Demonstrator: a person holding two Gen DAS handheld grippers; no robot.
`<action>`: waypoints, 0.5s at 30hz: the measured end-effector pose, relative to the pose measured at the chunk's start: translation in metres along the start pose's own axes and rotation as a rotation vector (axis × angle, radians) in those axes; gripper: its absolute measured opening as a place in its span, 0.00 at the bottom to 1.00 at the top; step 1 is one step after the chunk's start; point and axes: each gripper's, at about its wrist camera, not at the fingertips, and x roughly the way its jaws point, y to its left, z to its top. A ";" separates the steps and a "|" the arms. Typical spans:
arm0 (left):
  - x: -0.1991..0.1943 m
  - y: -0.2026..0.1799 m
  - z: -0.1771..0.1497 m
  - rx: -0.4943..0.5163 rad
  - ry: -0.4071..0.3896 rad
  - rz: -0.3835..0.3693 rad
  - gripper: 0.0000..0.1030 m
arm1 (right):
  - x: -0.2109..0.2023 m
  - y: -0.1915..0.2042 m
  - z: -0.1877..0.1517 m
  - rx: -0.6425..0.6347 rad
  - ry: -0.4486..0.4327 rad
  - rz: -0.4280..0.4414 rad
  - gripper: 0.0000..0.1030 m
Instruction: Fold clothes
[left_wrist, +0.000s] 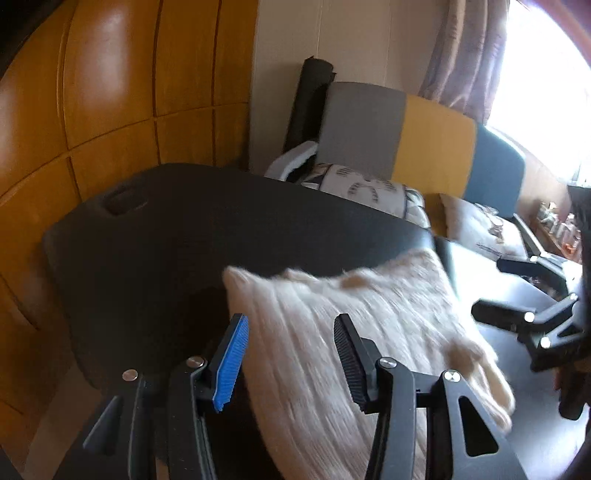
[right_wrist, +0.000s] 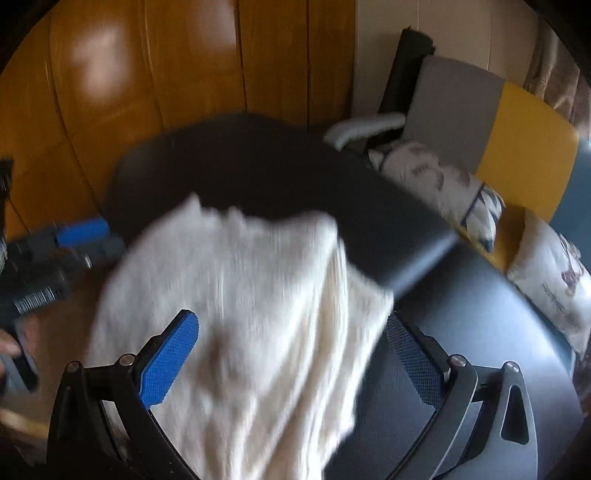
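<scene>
1. So: both grippers sit over a cream knit garment (left_wrist: 354, 332) lying on a dark table (left_wrist: 155, 229).
2. Left gripper (left_wrist: 291, 354): jaws spread wide, nothing pinched between them. Blue pad on its left finger (left_wrist: 231, 365), black ribbed pad on the right one.
3. Garment relative to the left jaws: cloth fills the gap and runs on past the right finger; the left finger sits at the cloth's left edge. Whether the pads touch the cloth, cannot tell, the frame is blurred.
4. Right gripper (right_wrist: 291, 365): jaws also spread wide, not clamped on anything. Blue pad on the left finger, dark mesh-textured pad on the right.
5. Garment relative to the right jaws: the knit (right_wrist: 251, 302) spans most of the gap, covers the area ahead of the left finger and stops short of the right finger, which is over bare table (right_wrist: 480, 314).
6. Garment's far edge lies ahead of both jaw pairs, on the raised black part of the table.
7. Each gripper shows in the other's view: right one at the right edge of the left view, left one blurred at the left edge of the right view.
8. Beyond the jaws: orange wooden wardrobe (left_wrist: 110, 92), a grey-yellow-blue headboard (left_wrist: 424, 140), printed pillows (left_wrist: 373, 188), a curtain (left_wrist: 469, 48) by a bright window.
9. Fingers of a hand (right_wrist: 9, 347) show at the far left edge of the right view.
</scene>
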 end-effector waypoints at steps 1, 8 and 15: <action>0.009 0.000 0.006 0.004 0.013 -0.002 0.48 | 0.007 -0.003 0.009 0.005 0.003 -0.004 1.00; 0.082 -0.010 0.007 0.045 0.180 0.044 0.48 | 0.090 -0.022 0.000 0.094 0.184 -0.023 1.00; 0.043 0.009 0.006 -0.118 0.075 0.029 0.48 | 0.037 -0.012 0.001 0.091 0.046 0.003 1.00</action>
